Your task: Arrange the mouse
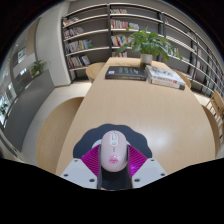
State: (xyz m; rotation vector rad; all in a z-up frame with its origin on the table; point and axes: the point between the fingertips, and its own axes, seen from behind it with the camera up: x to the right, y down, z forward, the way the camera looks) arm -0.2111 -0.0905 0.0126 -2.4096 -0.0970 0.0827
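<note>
The mouse (113, 151) is held between the two pink pads of the gripper (113, 163), the fingers closed narrowly against its sides, and it is seen low over the near end of the wooden table (120, 105), well short of the books (125, 72) and potted plant (148, 45) at the far end. The carrying step appears to be in hand. Next, the mouse should probably be lowered flat onto the table and squared before the fingers are parted.

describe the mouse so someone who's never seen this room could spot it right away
Start at the long wooden table running away from the bookshelves. At its near end, the gripper is shut on the mouse, its pink pads pressing both sides. It is the only small, rounded white thing there; the potted plant stands far beyond.
</note>
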